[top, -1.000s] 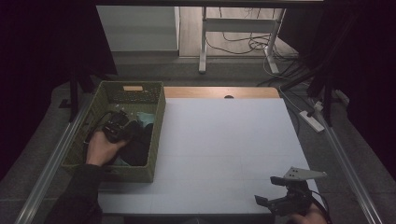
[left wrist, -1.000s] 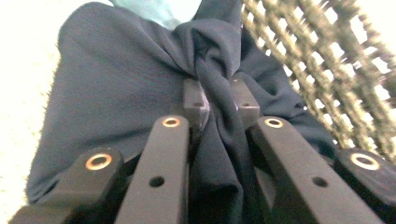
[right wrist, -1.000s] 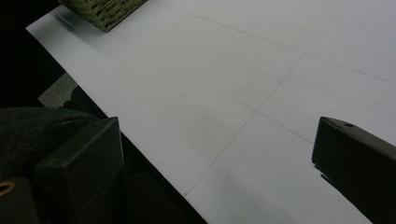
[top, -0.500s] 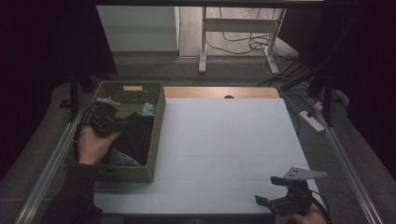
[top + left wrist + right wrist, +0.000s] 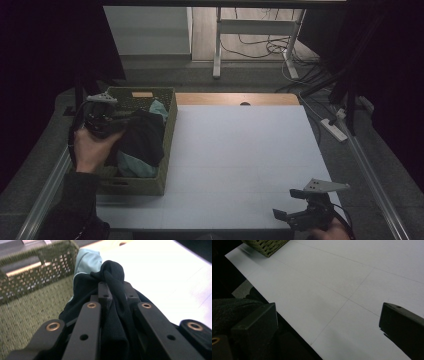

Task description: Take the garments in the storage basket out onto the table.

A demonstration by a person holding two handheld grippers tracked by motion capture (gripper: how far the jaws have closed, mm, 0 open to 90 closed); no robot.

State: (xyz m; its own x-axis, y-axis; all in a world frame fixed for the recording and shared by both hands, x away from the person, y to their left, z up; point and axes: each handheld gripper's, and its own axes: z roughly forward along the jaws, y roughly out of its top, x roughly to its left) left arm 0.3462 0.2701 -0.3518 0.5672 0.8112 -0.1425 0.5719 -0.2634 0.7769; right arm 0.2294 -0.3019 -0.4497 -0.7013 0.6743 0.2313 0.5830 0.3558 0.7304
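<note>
black cloth coming up out of the basket

left gripper (image 5: pixel 113 293) has its jaws clamped on a bunch of the black cloth (image 5: pixel 142 137), lifted over the green basket (image 5: pixel 165 145) at the table's left so it clears the light blue cloth (image 5: pixel 159 107). right gripper (image 5: pixel 300 216) waits at the near edge, jaws wide apart, holding nothing. no readable writing.

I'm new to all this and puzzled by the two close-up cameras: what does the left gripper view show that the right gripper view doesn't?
Left gripper view: the left gripper shut on a bunched black garment, light blue cloth behind it, and the basket's woven floor. Right gripper view: the right gripper open and holding nothing, low over the table's near edge. Both: the green basket and the white table.
</note>
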